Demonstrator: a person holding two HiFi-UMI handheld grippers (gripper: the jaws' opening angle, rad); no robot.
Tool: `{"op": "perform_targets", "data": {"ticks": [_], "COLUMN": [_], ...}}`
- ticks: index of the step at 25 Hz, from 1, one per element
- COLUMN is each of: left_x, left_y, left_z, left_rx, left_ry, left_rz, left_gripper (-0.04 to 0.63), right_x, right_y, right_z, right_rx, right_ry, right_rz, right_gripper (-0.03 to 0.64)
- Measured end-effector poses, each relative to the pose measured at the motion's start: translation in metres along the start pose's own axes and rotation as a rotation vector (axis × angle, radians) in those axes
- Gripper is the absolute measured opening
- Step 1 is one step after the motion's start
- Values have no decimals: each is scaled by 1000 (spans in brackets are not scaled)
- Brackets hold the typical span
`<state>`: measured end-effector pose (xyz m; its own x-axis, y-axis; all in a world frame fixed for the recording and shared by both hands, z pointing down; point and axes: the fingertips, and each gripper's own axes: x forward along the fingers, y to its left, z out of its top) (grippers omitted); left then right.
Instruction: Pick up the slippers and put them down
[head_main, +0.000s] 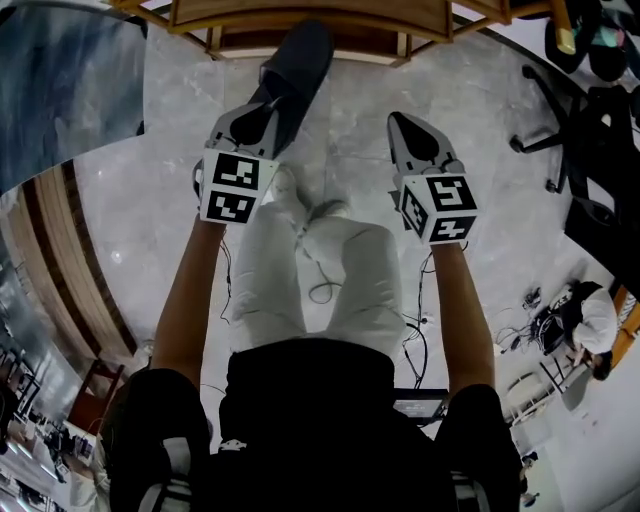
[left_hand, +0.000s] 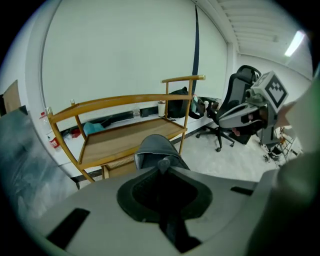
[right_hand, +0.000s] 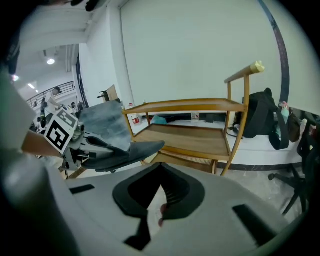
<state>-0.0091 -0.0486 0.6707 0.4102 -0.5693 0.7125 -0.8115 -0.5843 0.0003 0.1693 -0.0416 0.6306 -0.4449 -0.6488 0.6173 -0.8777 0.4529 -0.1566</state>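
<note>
A dark grey slipper (head_main: 297, 70) hangs in the air, clamped by its heel end in my left gripper (head_main: 264, 104), which is shut on it. Its toe points toward the wooden shelf rack (head_main: 300, 12). In the left gripper view the slipper (left_hand: 156, 149) sticks out just past the jaws of that gripper (left_hand: 163, 166). My right gripper (head_main: 399, 122) is level with it to the right, jaw tips together and nothing between them. The right gripper view shows its own closed tips (right_hand: 160, 176) and the slipper (right_hand: 131, 150) off to the left. I see no second slipper.
The low wooden rack (right_hand: 200, 140) stands right ahead on the pale stone floor (head_main: 480, 90). Black office chairs (head_main: 565, 130) stand on the right. A person (head_main: 592, 322) crouches at the lower right near cables. A grey patterned panel (head_main: 60, 90) leans at the left.
</note>
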Motion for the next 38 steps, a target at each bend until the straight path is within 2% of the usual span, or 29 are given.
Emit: {"op": "perform_targets", "data": {"ticks": [8, 16, 22, 32, 38], "left_x": [58, 118, 155, 197, 216], "left_y": [9, 26, 37, 61, 65], "left_z": [-63, -117, -145, -193, -213], "left_rx": [-7, 25, 18, -2, 33], "left_ry": [18, 18, -17, -75, -134], "left_rz": [0, 5, -3, 27, 7], "left_gripper": [23, 23, 23, 23, 23], "right_x": [54, 112, 161, 220, 253], "right_y": [-4, -13, -10, -4, -6], "right_z": [-63, -116, -155, -198, -220], "right_rx": [8, 14, 17, -44, -67], "right_ry": [16, 15, 14, -8, -25], "right_rz": [15, 1, 9, 38, 64], "right_gripper": [-2, -3, -2, -2, -3]}}
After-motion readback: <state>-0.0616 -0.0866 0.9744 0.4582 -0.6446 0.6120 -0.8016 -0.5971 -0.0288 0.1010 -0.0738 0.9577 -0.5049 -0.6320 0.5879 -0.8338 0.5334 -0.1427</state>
